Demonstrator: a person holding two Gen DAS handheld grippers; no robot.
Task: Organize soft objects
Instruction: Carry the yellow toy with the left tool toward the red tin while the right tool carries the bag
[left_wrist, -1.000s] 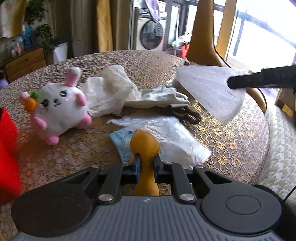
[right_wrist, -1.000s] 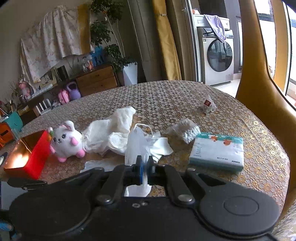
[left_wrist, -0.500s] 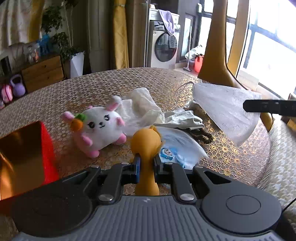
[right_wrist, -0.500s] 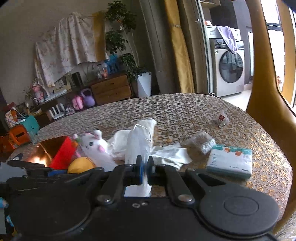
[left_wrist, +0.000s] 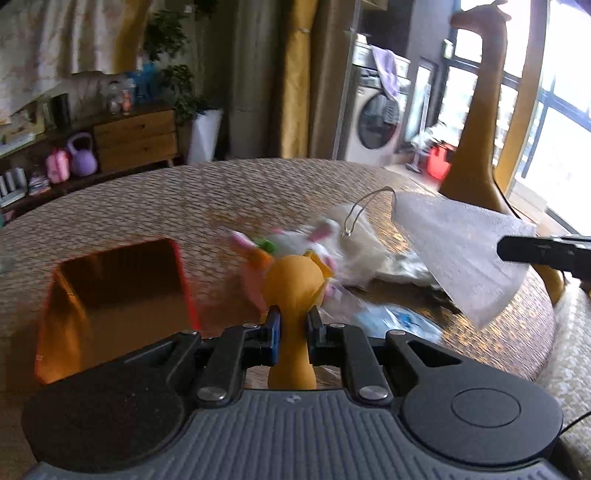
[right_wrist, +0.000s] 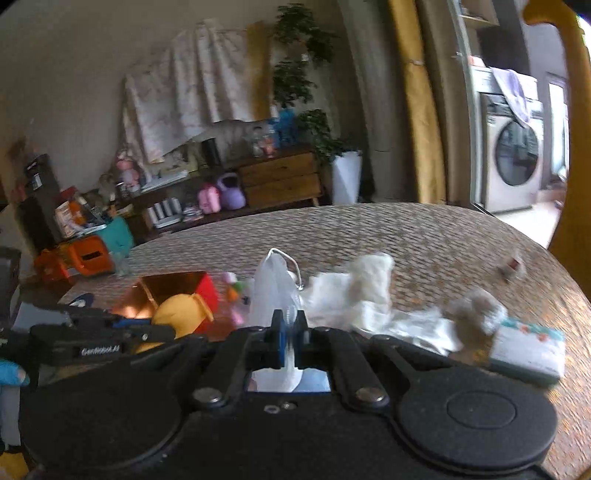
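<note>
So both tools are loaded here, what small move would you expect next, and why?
Probably the left tool carries its yellow plush toy leftward over the open red box to drop it in: the jaws are clamped on the toy, and the box sits just left of it. The right tool grips a white face mask, likely to follow.

text: "GenRobot.AI" | on: left tool (right_wrist: 147, 334) side, right wrist view

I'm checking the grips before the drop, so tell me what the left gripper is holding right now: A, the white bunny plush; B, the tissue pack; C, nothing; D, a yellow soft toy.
D: in the left wrist view the left gripper is shut on the narrow part of the yellow soft toy.
</note>
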